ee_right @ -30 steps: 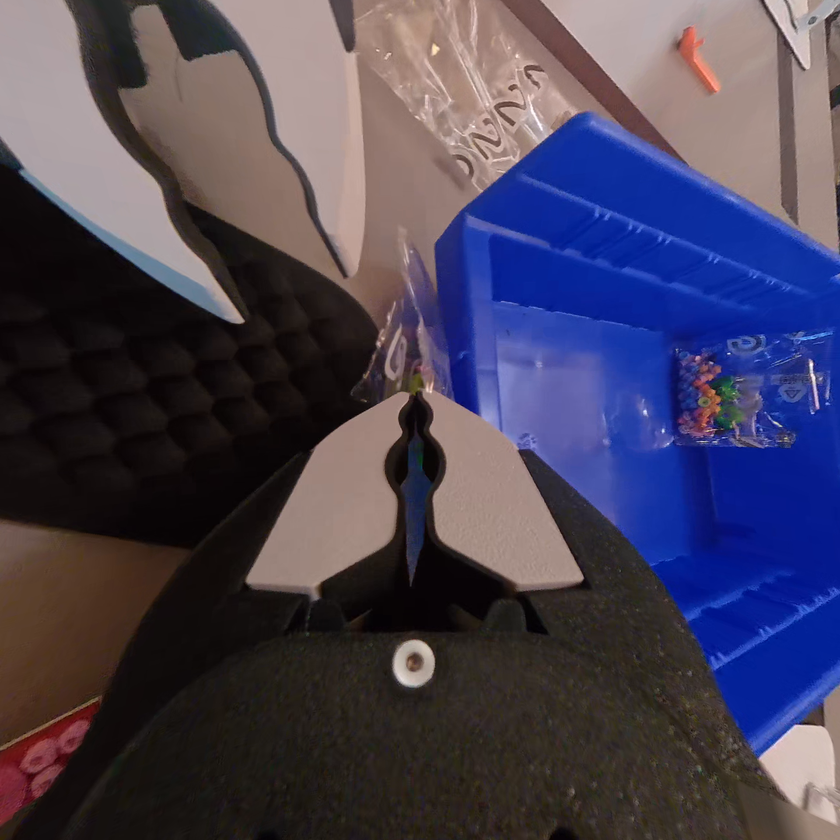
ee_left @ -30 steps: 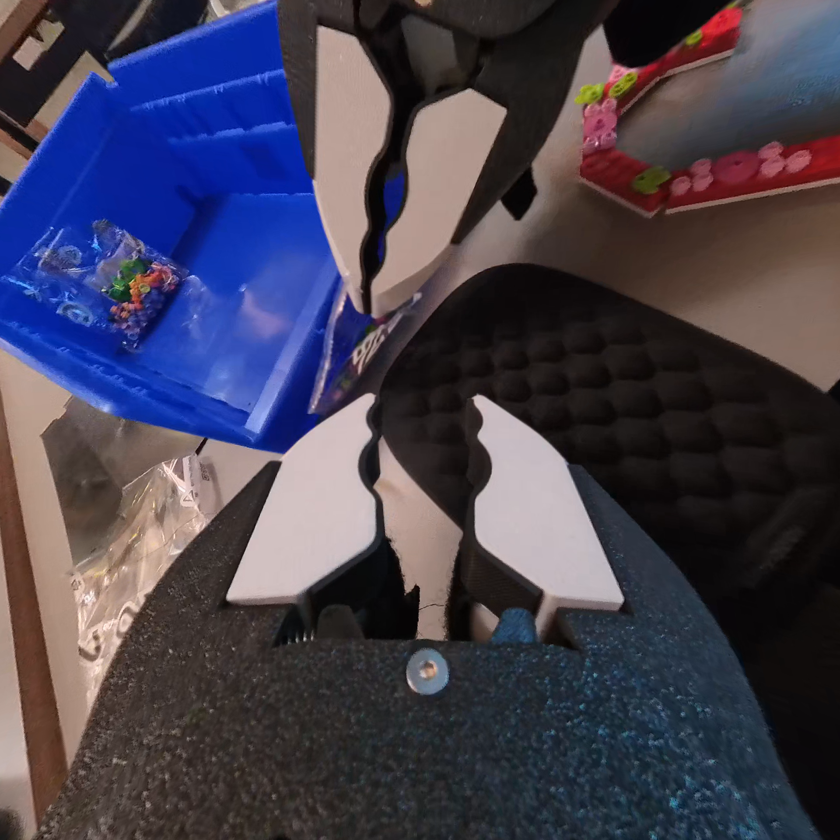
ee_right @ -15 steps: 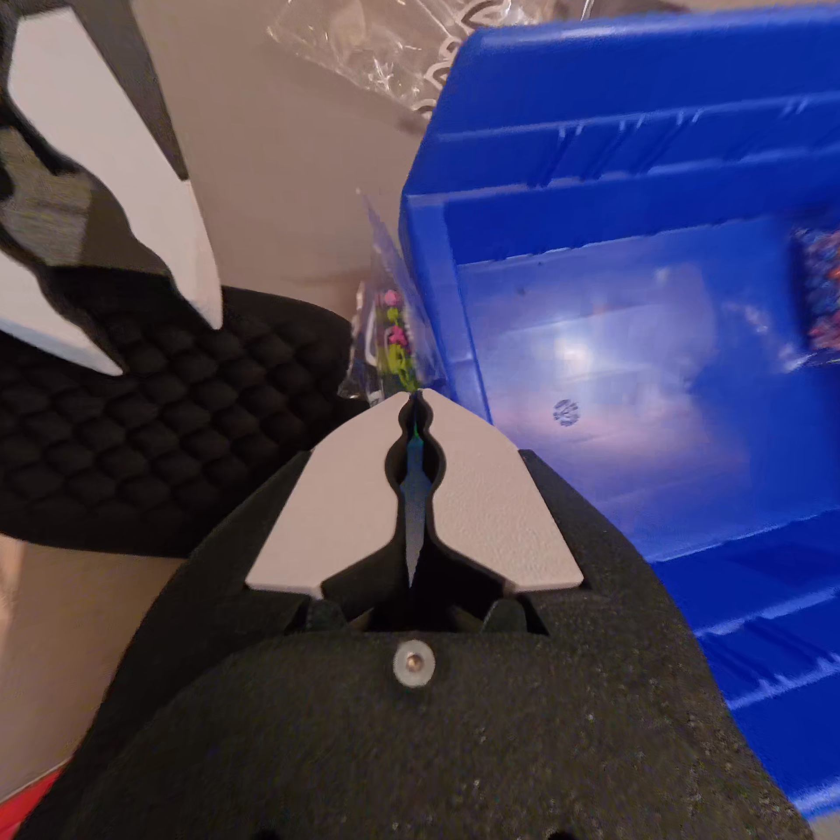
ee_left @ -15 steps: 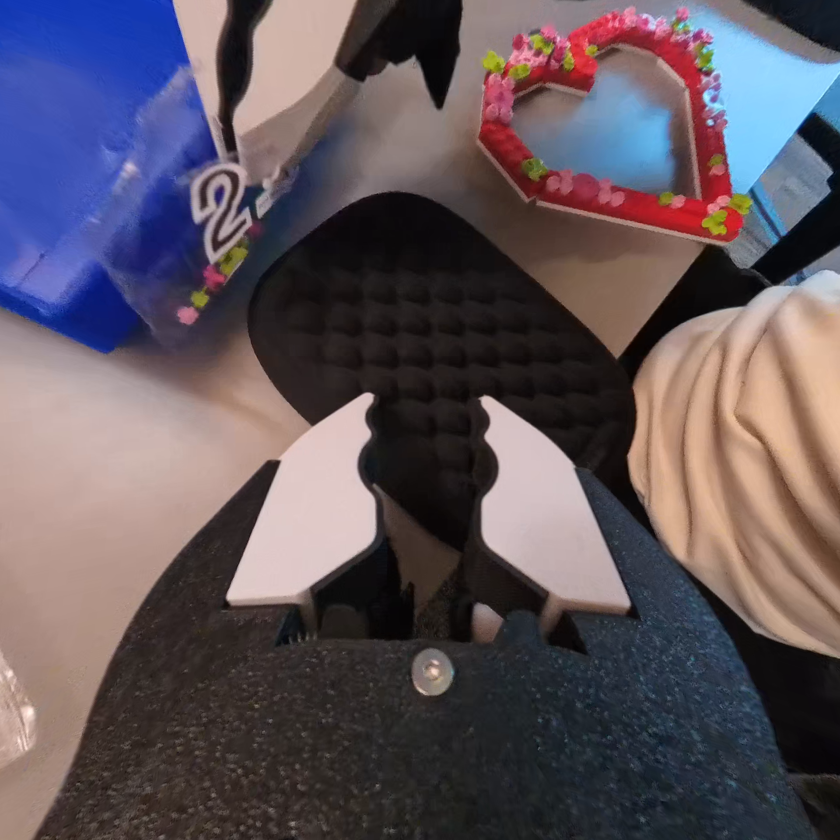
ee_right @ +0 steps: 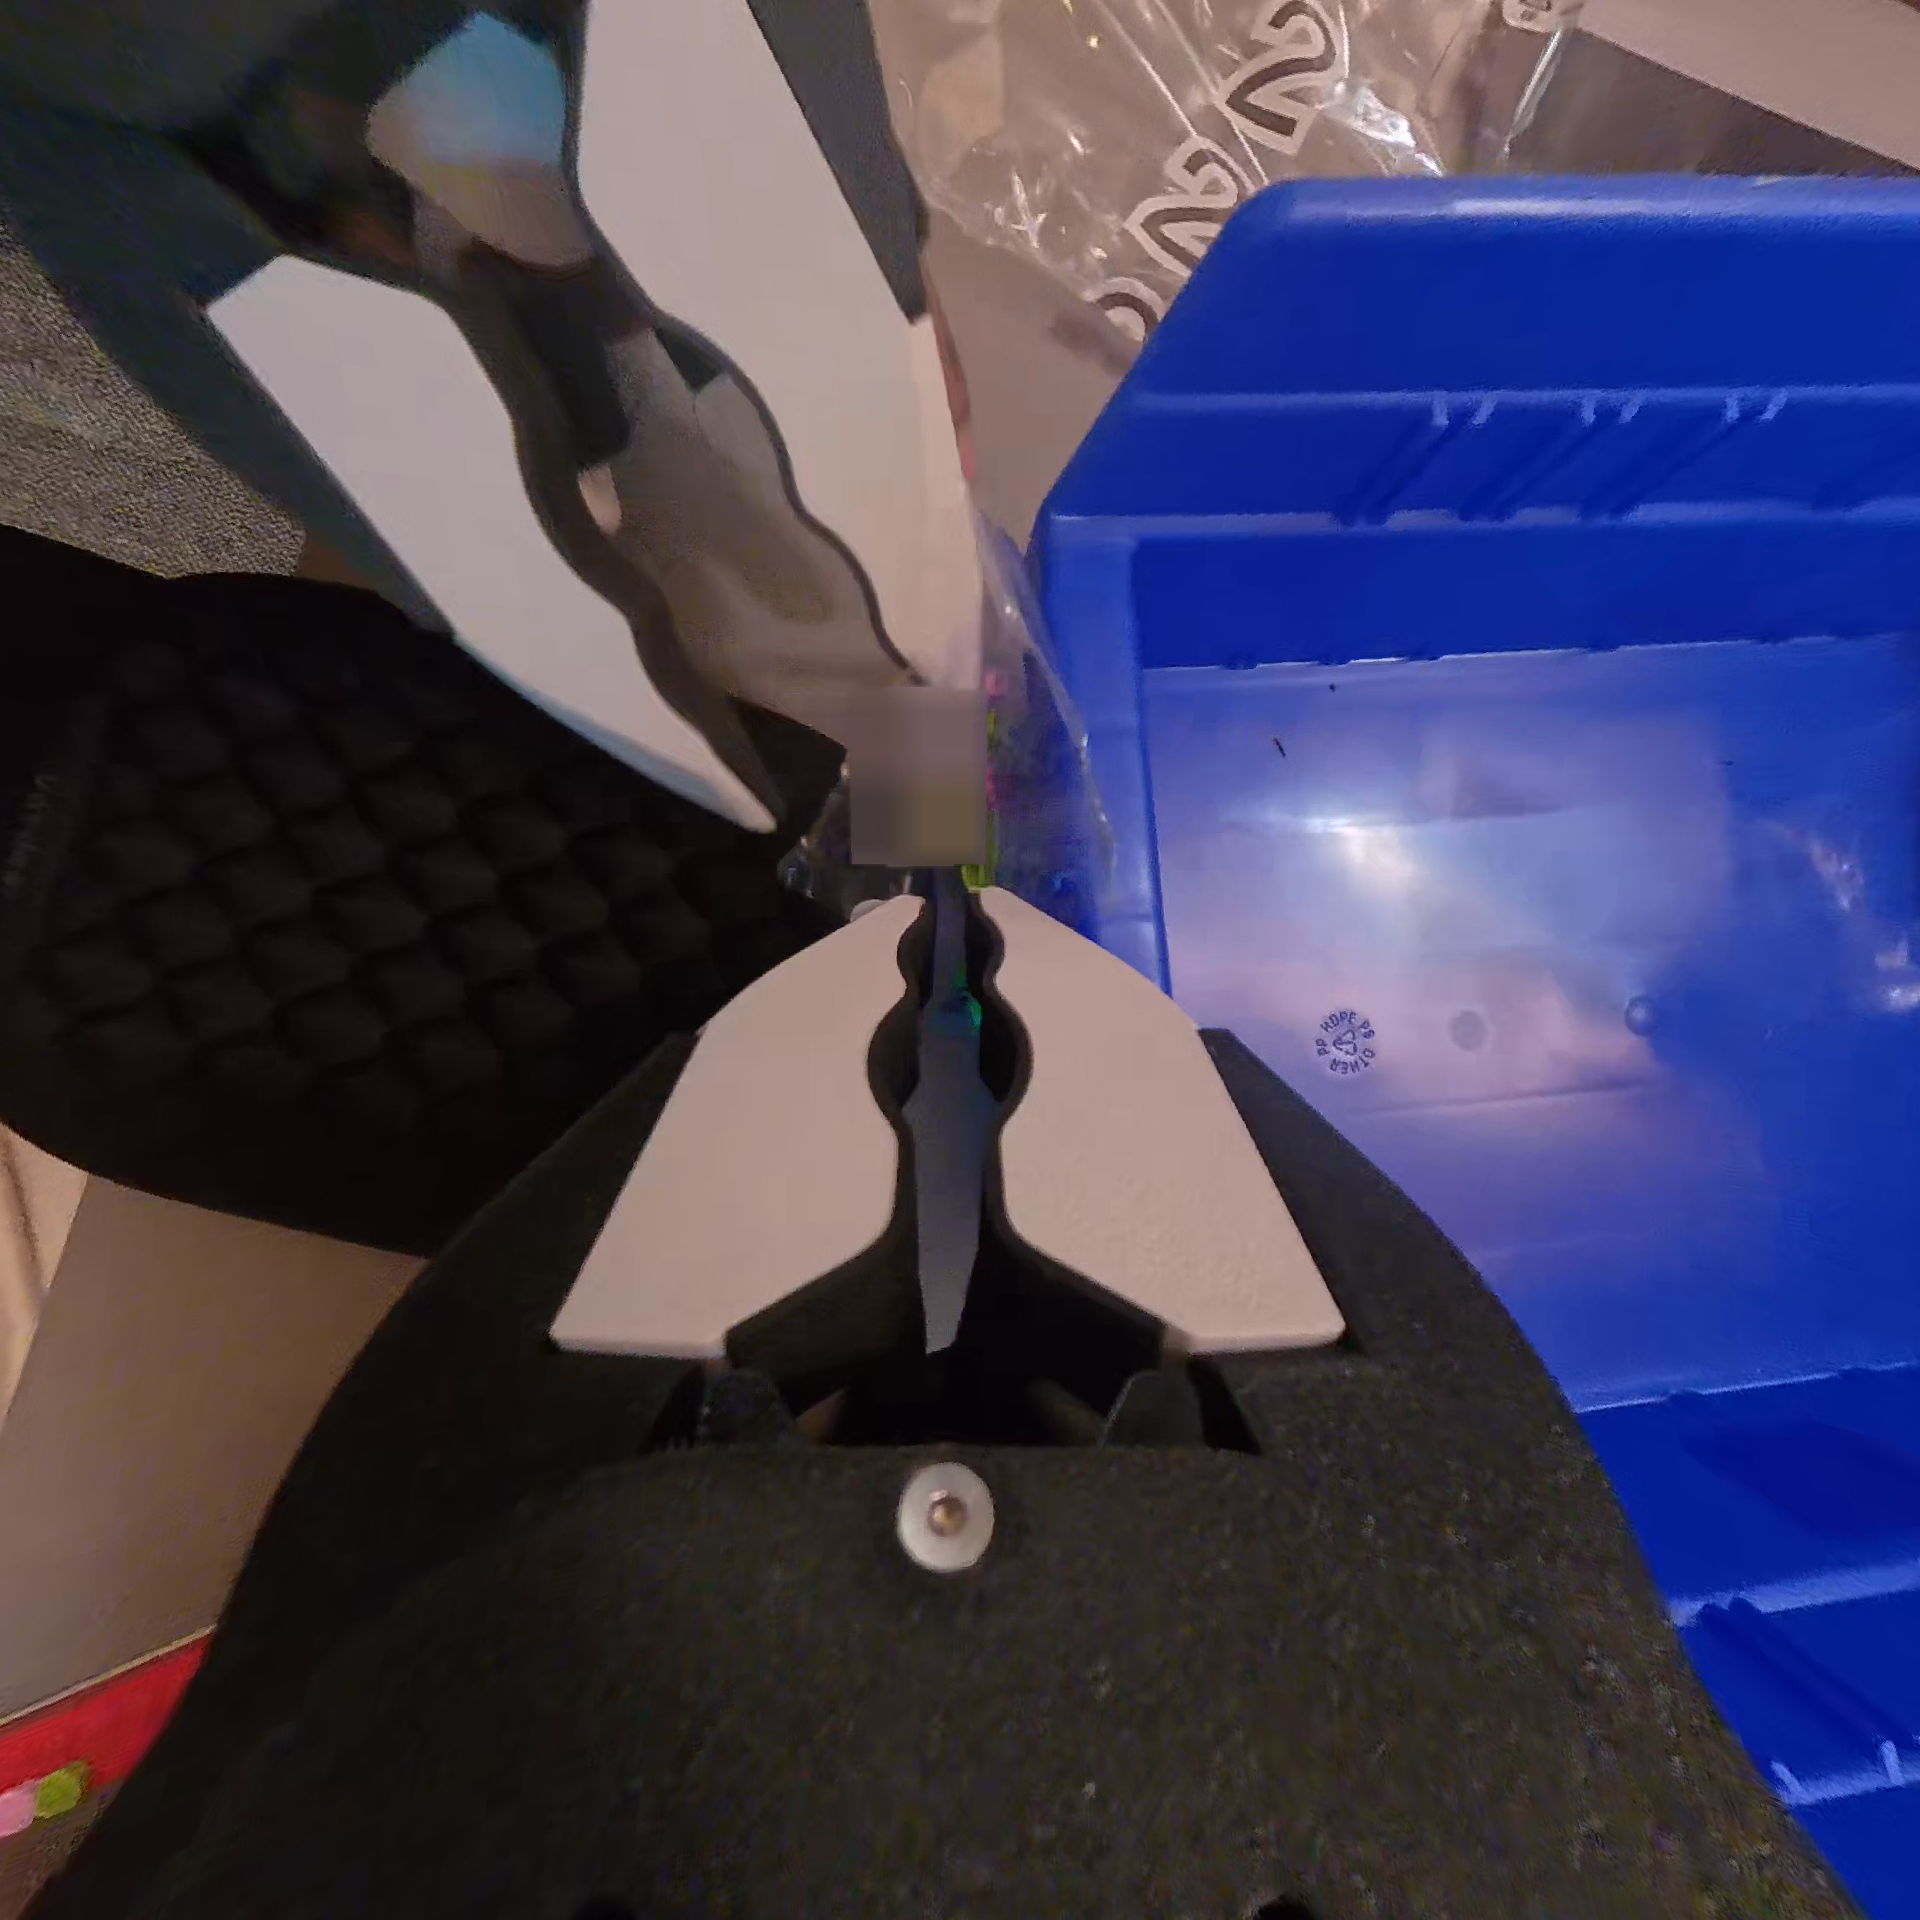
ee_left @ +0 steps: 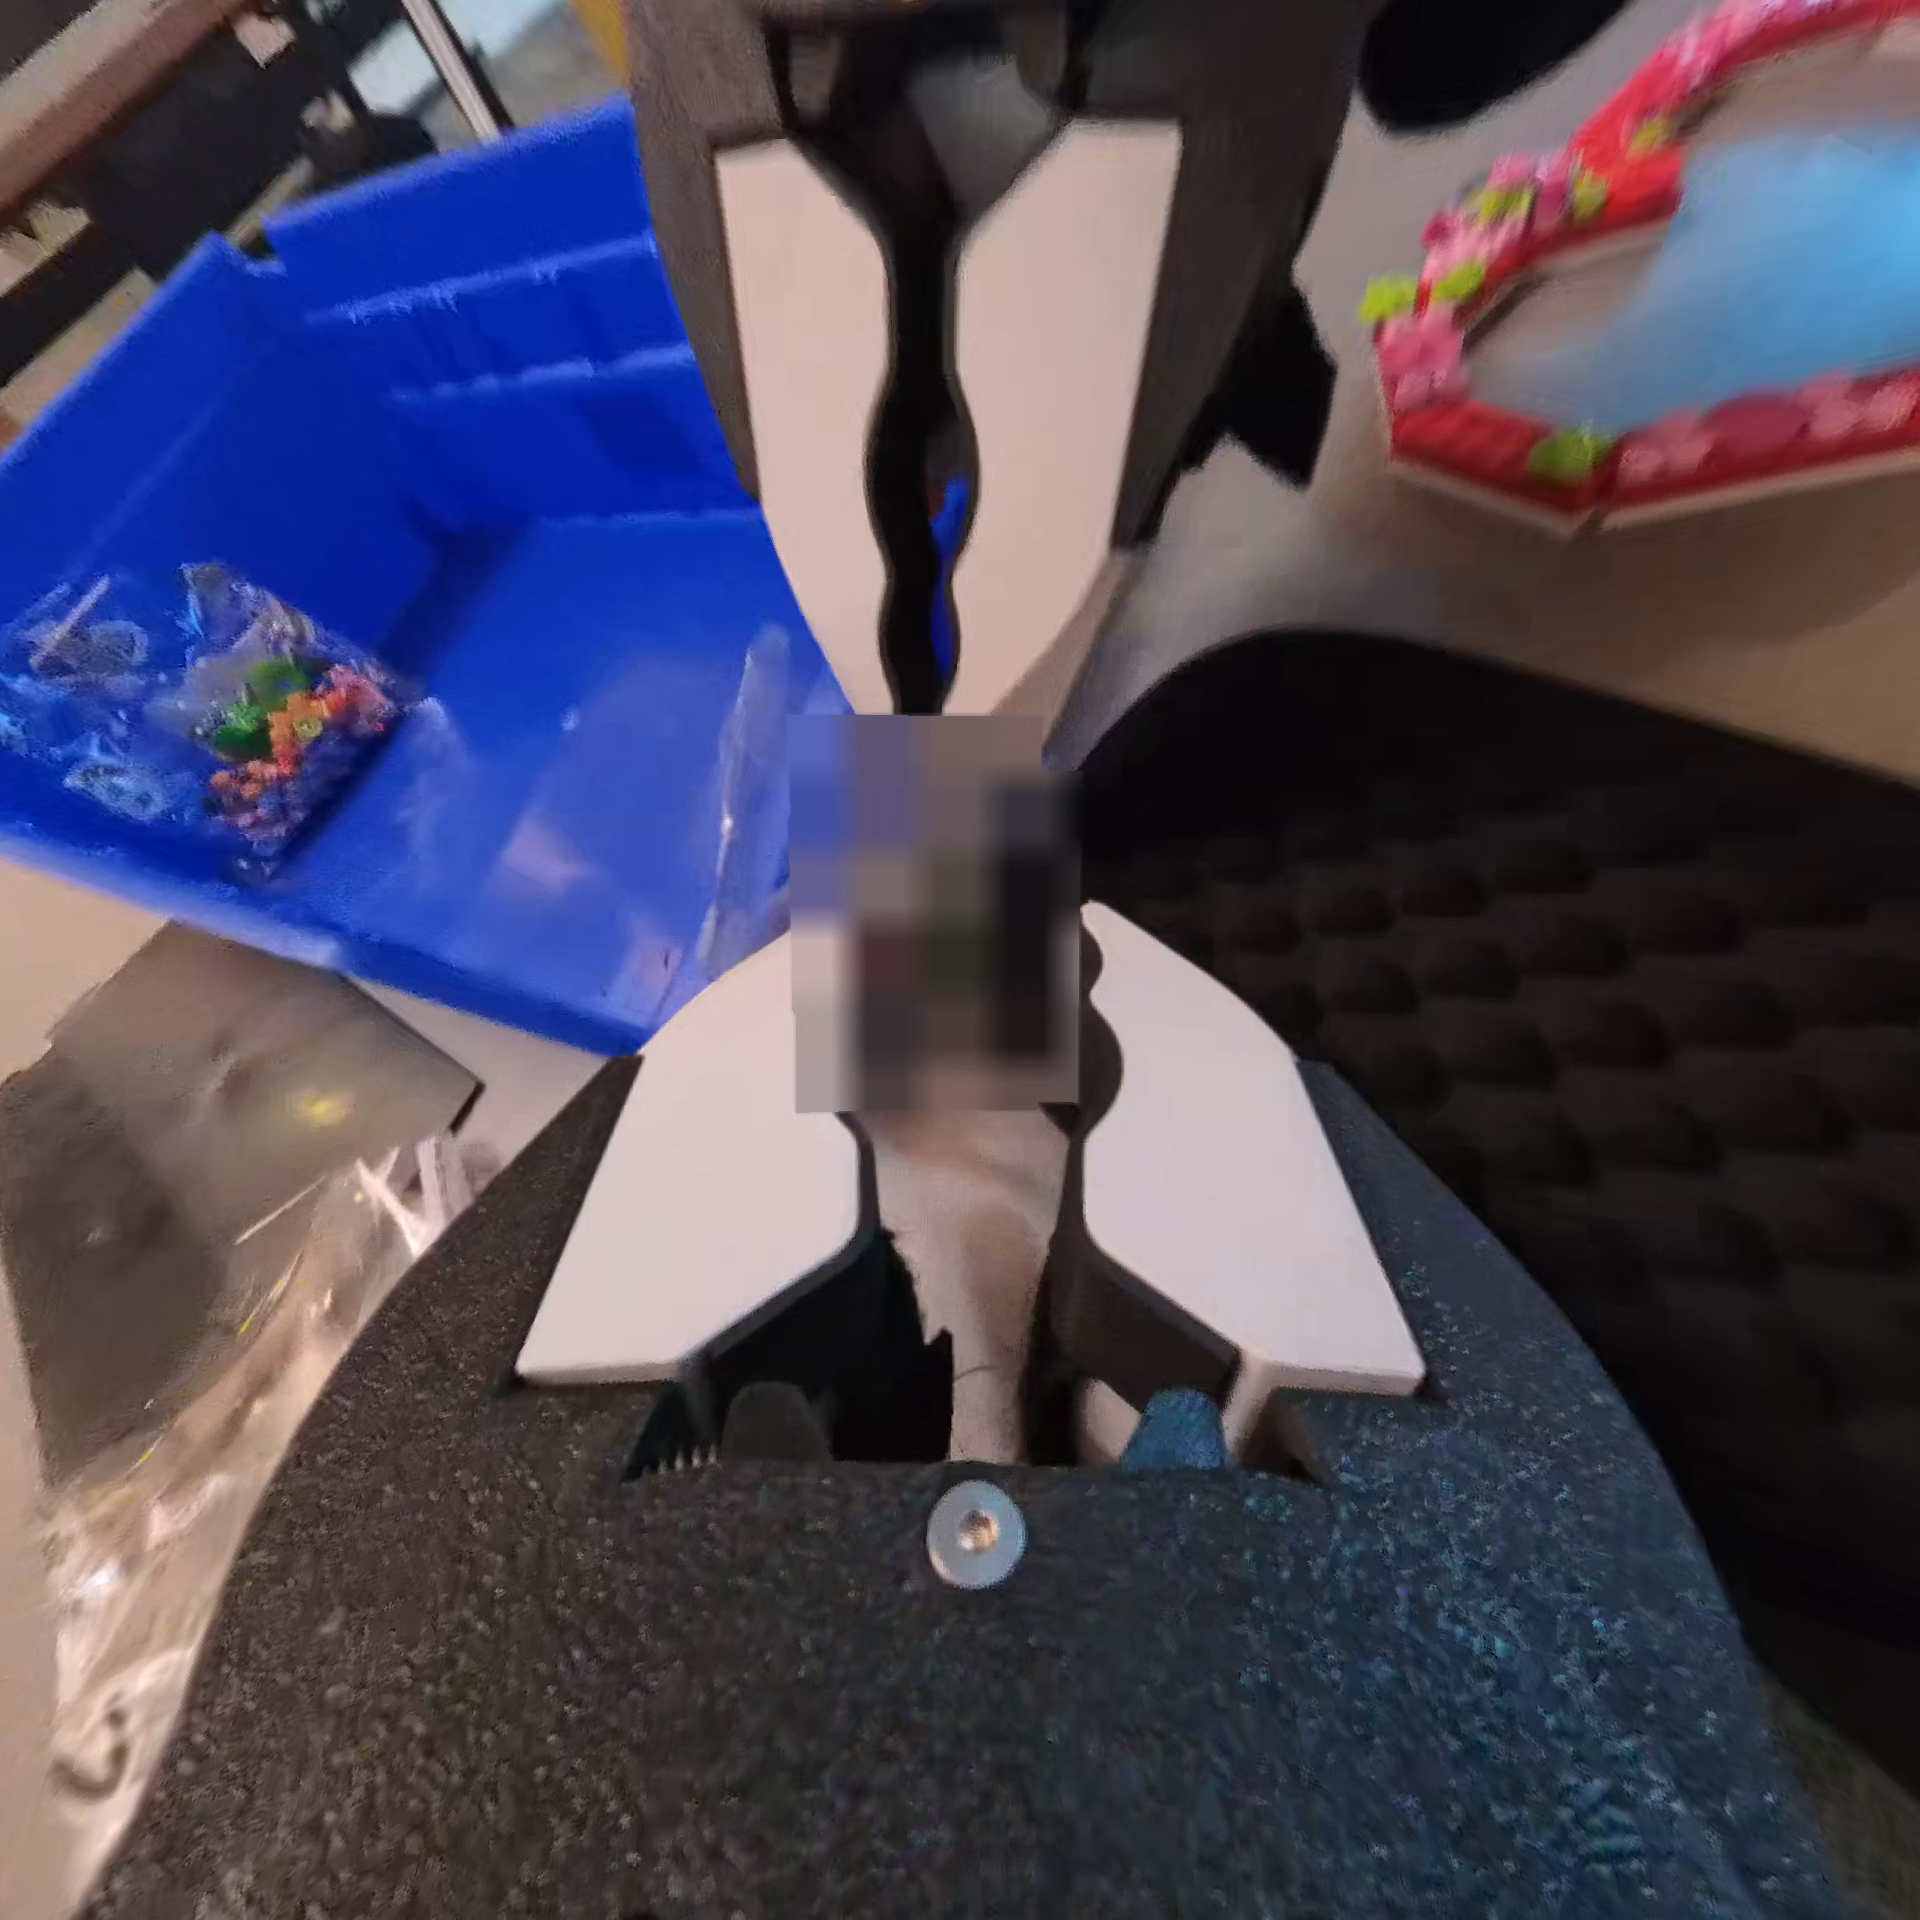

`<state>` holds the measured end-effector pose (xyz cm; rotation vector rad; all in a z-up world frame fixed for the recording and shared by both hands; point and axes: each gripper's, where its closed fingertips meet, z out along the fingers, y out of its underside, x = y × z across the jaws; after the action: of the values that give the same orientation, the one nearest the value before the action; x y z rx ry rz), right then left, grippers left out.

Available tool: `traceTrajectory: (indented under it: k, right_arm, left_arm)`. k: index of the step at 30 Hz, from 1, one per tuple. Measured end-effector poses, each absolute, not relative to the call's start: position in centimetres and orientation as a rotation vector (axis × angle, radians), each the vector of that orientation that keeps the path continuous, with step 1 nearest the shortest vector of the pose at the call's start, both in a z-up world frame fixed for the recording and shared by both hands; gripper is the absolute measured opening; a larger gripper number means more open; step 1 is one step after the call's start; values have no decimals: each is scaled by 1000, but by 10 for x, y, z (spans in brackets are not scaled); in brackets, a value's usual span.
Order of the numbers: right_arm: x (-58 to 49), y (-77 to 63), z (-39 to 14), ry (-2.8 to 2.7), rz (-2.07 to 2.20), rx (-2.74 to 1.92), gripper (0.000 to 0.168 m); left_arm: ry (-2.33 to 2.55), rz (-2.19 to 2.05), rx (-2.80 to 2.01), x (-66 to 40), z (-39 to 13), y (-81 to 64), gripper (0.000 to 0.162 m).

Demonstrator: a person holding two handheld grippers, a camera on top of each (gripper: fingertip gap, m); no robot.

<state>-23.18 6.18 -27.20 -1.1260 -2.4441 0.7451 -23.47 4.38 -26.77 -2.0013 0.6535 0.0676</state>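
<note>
The right tool (ee_right: 951, 909) is clamped on a clear bag of small coloured pieces (ee_right: 1023, 769), held at frame centre beside the blue bin (ee_right: 1507, 582). The left tool (ee_left: 935, 997) stands apart around the bag's lower edge. The thin plastic may slip or tear if both pull.

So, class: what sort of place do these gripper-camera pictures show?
Probably a hobby or workshop table for toy-brick building: a blue bin holding a bag of small coloured pieces, a red brick heart frame, a black foam mat.
</note>
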Motion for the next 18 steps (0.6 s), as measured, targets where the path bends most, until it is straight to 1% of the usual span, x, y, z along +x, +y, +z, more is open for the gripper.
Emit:
traceTrajectory:
  k: [1, 3, 4, 7, 9, 11, 13, 14, 15, 16, 18]
  right_arm:
    - [-232, 62, -272, -2449, 743, -1131, 6]
    - [-229, 61, -272, -2471, 771, -1172, 6]
    - [-227, 60, -271, -2477, 804, -1225, 6]
    - [-216, 58, -268, -2494, 951, -1461, 5]
    - [-209, 55, -266, -2528, 1062, -1521, 11]
    - [-205, 53, -264, -2557, 1124, -1428, 17]
    - [-202, 46, -259, -2548, 1192, -1235, 33]
    - [-201, 47, -261, -2533, 1151, -1154, 42]
    - [-200, 50, -266, -2526, 1056, -1075, 47]
    - [-202, 56, -271, -2510, 937, -995, 50]
    - [-209, 63, -276, -2448, 733, -834, 48]
  left_arm:
    - [633, 50, -1986, -234, -264, 47, 34]
    - [557, -41, -2011, -234, -263, 49, 38]
    - [520, -148, -2027, -230, -264, 48, 44]
    - [403, -368, -2002, -225, -257, 46, 47]
    - [359, -372, -2021, -233, -259, 46, 49]
    - [348, -363, -2035, -238, -262, 44, 51]
    - [332, -392, -2026, -237, -262, 43, 54]
    - [329, -399, -2025, -236, -263, 42, 55]
    - [330, -392, -2026, -236, -263, 42, 55]
    - [335, -384, -2022, -236, -263, 42, 56]
    - [337, -380, -2015, -236, -263, 42, 56]
